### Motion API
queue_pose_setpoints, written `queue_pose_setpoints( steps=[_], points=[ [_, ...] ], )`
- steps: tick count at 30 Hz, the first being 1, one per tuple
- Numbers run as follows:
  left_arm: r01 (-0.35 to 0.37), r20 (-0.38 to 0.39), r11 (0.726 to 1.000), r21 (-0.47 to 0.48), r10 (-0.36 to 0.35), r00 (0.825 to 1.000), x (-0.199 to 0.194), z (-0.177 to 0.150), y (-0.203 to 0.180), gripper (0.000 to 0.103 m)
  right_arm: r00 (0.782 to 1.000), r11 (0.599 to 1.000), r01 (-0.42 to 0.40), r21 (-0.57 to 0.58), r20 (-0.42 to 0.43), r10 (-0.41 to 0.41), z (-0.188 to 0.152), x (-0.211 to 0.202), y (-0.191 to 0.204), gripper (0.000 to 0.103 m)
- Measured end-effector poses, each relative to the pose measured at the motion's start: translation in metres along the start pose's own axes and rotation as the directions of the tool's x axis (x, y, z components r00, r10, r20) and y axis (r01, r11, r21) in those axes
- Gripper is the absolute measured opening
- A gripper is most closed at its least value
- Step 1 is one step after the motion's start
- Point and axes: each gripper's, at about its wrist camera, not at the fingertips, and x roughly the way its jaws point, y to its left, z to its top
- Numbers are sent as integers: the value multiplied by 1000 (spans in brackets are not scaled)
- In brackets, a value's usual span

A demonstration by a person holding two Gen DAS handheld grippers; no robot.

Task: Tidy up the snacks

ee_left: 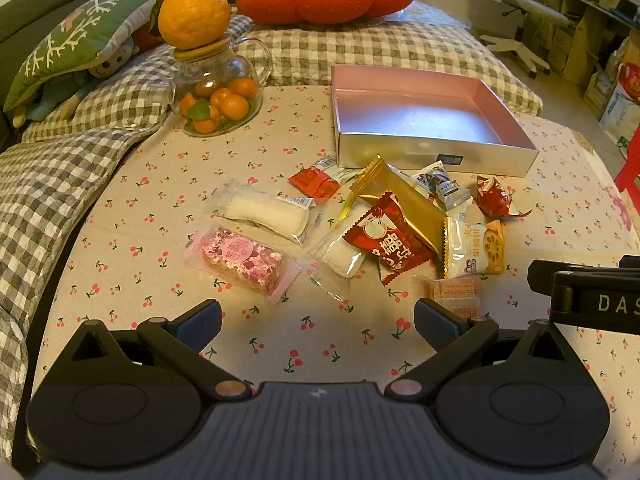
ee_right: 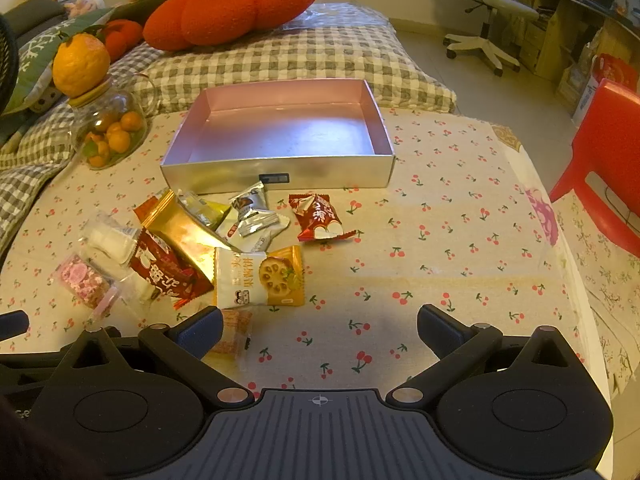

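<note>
Both tongs are spread wide and hold nothing: the left tongs (ee_left: 318, 320) hang over bare cloth, and the right tongs (ee_right: 319, 328) do too. Just ahead of them lies the pile of snacks (ee_left: 400, 224), small packets in a loose heap on the tabletop (ee_left: 140, 216). They look very light and crinkly, so I think they will slide and squash if pinched hard. A good place to hold each one is the flat sealed edge or across the middle. Closest to the left tongs, ahead and to the left, is the pink packet (ee_left: 240, 260), lying alone and easy to reach. Beside its right finger sits a small clear orange packet (ee_left: 454, 294). In front of the right tongs, to the left, is the white and orange biscuit packet (ee_right: 260, 276), and farther ahead the red candy (ee_right: 320, 218) sits apart from the rest. The gold packet (ee_left: 404, 204) and the red packet (ee_left: 390, 240) lie on top of others, so they should go first. Behind the pile stands the empty silver box (ee_right: 280, 172), touching nothing that I can see. Its front wall must be cleared. Far left stands a glass jar (ee_left: 218, 92) of little oranges, breakable but out of the way.
</note>
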Motion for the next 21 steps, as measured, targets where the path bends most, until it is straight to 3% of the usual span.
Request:
queue_pose_setpoints(
  steps=[21],
  points=[
    [6, -8, 1000, -2, -6, 1000, 1, -2, -1, 103, 1000, 1000, 2, -2, -1, -2, 0, 0, 1, 103]
  ],
)
